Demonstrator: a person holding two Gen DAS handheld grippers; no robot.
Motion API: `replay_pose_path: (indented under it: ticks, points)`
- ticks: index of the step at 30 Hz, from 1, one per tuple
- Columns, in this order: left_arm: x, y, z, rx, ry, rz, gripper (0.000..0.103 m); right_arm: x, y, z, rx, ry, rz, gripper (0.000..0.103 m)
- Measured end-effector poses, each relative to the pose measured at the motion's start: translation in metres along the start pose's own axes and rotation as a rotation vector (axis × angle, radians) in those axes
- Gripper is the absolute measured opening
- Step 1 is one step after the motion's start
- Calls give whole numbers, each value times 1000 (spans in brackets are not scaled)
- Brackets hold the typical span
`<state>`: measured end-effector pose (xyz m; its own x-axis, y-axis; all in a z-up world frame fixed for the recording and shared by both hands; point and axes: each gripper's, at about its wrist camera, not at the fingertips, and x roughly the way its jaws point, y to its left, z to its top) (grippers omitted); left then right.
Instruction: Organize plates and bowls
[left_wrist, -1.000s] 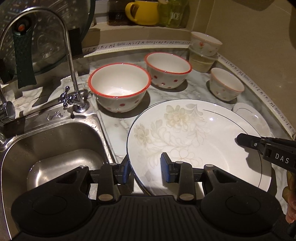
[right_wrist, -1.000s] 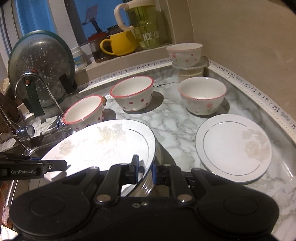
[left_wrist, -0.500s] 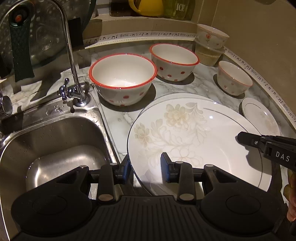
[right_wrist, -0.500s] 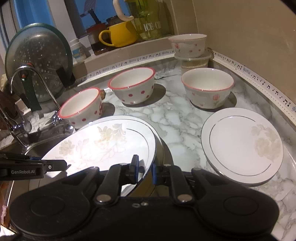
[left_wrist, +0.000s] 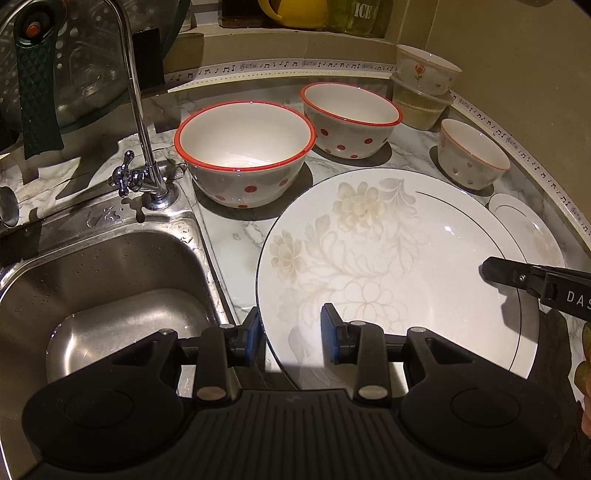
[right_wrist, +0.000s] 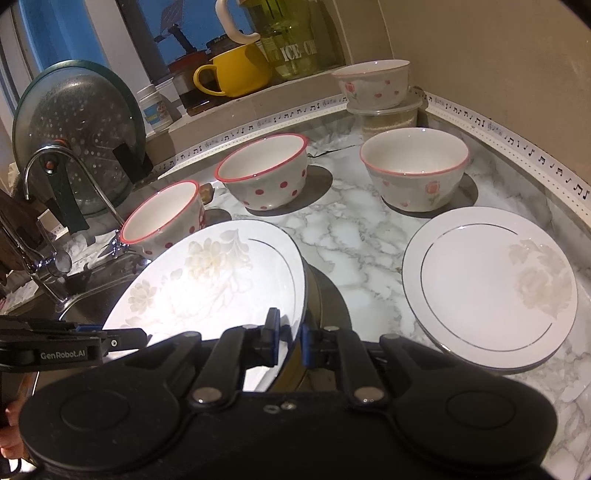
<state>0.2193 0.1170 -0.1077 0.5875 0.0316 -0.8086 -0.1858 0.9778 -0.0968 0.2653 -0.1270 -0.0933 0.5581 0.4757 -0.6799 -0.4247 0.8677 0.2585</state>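
Both tongs pinch the same large flowered plate (left_wrist: 399, 266), held tilted above the marble tabletop (right_wrist: 354, 229) beside the sink (left_wrist: 110, 280). The left tongs (left_wrist: 291, 328) grip its near-left rim, one pad under and one on top; the right tongs (right_wrist: 287, 338) are nearly pressed together on the opposite rim (the plate's edge sits between the blue pads). A smaller flowered plate (right_wrist: 487, 291) lies flat to the right. Behind stand two red-dotted bowls (left_wrist: 245, 151) (left_wrist: 351, 118), a small rose bowl (right_wrist: 413, 173), and another small bowl (right_wrist: 373, 83) stacked on a lidded container (right_wrist: 388, 118) in the corner.
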Motion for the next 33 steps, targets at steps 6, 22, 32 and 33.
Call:
replay_pose_path:
  ticks: [6, 22, 32, 33]
  points:
    - [1, -1, -1, 8, 0, 3, 32, 1, -5, 7, 17, 43, 30, 16]
    - [3, 2, -2, -19, 1, -12, 32, -13, -17, 24, 6, 73, 31, 35]
    - [-2, 0, -3, -7, 5, -6, 32, -14, -16, 15, -41, 87, -32, 35]
    - [-4, 0, -3, -7, -7, -8, 32, -15, -18, 14, -43, 86, -39, 35]
